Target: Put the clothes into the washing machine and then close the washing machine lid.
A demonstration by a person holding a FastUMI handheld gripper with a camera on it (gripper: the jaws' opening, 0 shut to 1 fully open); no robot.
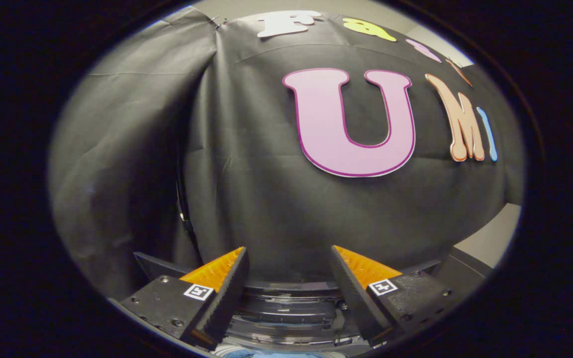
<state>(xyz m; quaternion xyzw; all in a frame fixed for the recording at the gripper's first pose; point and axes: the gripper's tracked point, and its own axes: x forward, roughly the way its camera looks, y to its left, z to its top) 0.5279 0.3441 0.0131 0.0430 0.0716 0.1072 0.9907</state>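
Two fingers (249,278) stand spread wide apart with nothing between them; the gripper (289,258) is released and holds no load. It points level at the booth wall (246,189), a draped black cloth that hangs just beyond the fingertips.

Below and between the fingers sits the washing machine (291,311), seen from above at its rear: a dark, glossy, curved part with stacked ridges, most likely the raised lid or the rim of the opening. Which of the two it is cannot be told from this angle.

Beneath that, nearest the gripper, a small patch of blue fabric (246,353) shows, fuzzy in texture. It is probably the clothes. Whether it lies inside the drum or on the machine's front edge cannot be told.

Handling judgement:
- Clothes: soft, light and limp. They will bunch and trail, so take hold at a raised fold near the middle of the heap, pinching through several layers so that no loose tail catches on the rim.
- Lid: rigid, smooth and likely slippery. Push or pinch it at its free edge, not near the hinge, and lower it under control.
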